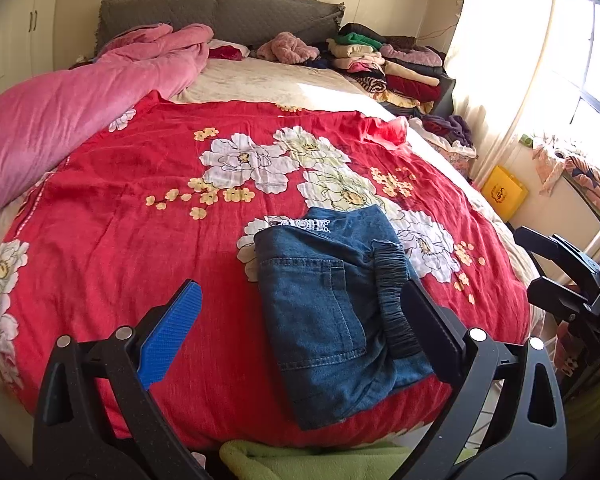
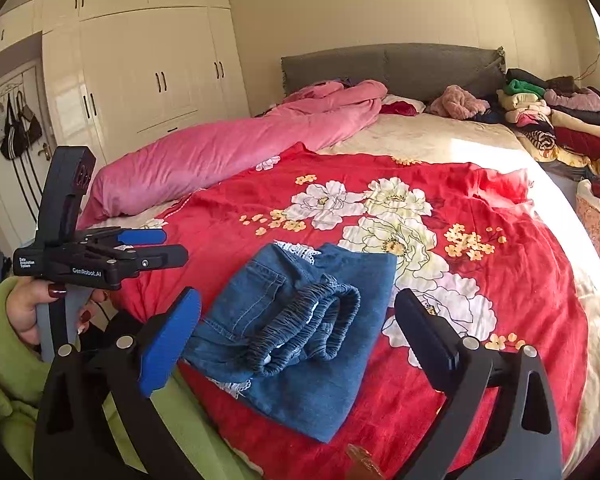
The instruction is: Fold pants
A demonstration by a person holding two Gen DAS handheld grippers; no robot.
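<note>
Folded blue denim pants (image 1: 331,312) lie on the red floral bedspread (image 1: 140,240) near the bed's front edge, elastic waistband on top. They also show in the right wrist view (image 2: 300,332). My left gripper (image 1: 300,332) is open and empty above the pants; its right finger overlaps the waistband. It shows from the side at the left of the right wrist view (image 2: 172,246), off the bed. My right gripper (image 2: 300,332) is open and empty, hovering over the waistband (image 2: 311,324). It also appears at the right edge of the left wrist view (image 1: 539,264).
A pink duvet (image 2: 228,152) lies along the bed's left side. Stacks of folded clothes (image 2: 547,116) sit at the far right by the grey headboard (image 2: 391,64). White wardrobes (image 2: 140,72) stand left. A window and yellow bag (image 1: 503,192) are to the right.
</note>
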